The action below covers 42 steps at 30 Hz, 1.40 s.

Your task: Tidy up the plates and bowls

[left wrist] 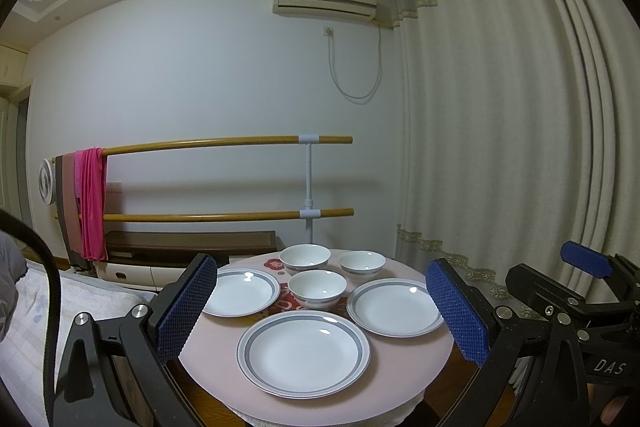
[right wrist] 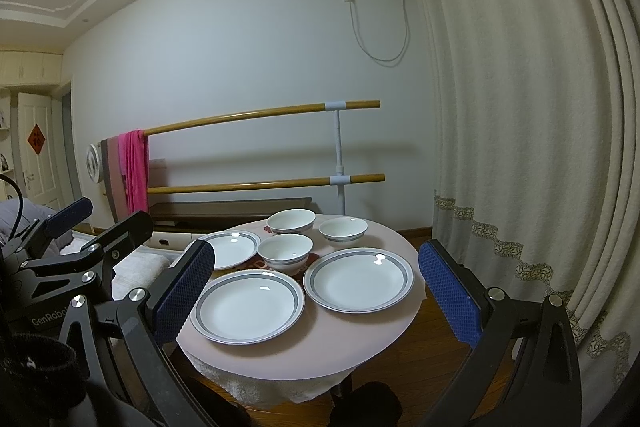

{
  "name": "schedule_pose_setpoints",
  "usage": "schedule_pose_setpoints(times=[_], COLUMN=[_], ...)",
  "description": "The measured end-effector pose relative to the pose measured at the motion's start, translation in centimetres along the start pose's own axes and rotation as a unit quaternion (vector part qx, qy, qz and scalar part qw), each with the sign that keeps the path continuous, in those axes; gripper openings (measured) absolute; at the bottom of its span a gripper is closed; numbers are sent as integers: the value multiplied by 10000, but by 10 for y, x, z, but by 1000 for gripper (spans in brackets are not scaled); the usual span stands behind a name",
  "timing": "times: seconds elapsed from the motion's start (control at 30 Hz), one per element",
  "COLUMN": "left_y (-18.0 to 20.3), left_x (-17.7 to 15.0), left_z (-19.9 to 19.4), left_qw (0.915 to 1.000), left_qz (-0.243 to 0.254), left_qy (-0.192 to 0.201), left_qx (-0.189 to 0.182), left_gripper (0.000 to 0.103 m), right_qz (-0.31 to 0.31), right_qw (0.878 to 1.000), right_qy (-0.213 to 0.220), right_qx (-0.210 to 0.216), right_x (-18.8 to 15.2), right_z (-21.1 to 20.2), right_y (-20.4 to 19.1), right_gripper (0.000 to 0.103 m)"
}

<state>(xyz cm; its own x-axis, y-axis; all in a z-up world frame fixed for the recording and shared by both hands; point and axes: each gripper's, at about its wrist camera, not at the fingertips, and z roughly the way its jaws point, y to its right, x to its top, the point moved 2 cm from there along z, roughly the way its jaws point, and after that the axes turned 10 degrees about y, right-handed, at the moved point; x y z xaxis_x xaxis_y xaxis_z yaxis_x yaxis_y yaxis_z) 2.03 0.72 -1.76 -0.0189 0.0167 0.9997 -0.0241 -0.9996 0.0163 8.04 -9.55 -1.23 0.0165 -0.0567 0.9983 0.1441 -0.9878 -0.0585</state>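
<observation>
Three grey-banded white plates and three white bowls are shown laid out singly on a round pink-covered table (left wrist: 400, 367), none stacked: the near plate (left wrist: 303, 353) is set closest to the front edge, the left plate (left wrist: 239, 291) and the right plate (left wrist: 394, 311) are placed to either side behind it, and the middle bowl (left wrist: 317, 289) stands between them, with the far left bowl (left wrist: 305, 258) and the far right bowl (left wrist: 361, 262) behind. All six pieces are seen ahead of and below both sets of fingers, well apart from them; being round, no long axis is offered. The left gripper (left wrist: 320, 315) is held with its blue pads spread wide and nothing between them, the near plate lying centred in the gap. The right gripper (right wrist: 318, 301) is likewise held wide apart and empty, with the right plate (right wrist: 359, 279) most nearly centred ahead of it. The near plate is judged closer to the left gripper, the right plate to the right. Legible writing: "DAS" on the gripper body at the lower right of the left view, "GenRobo" (cut off) on the body at the lower left of the right view; the air conditioner (left wrist: 325, 2) labels are too small to be read
</observation>
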Motion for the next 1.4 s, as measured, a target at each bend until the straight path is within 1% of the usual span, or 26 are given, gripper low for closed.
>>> schedule_pose_setpoints(times=[1.4], left_y=[1], left_x=[-5], left_z=[1], left_qw=[10000], left_qz=[21], left_qy=[19], left_qx=[23], left_gripper=[102], right_qz=[33], right_qw=[10000], right_qy=[-1], right_qx=[20], right_x=[-4], right_z=[-1], right_y=[-3], right_gripper=[103])
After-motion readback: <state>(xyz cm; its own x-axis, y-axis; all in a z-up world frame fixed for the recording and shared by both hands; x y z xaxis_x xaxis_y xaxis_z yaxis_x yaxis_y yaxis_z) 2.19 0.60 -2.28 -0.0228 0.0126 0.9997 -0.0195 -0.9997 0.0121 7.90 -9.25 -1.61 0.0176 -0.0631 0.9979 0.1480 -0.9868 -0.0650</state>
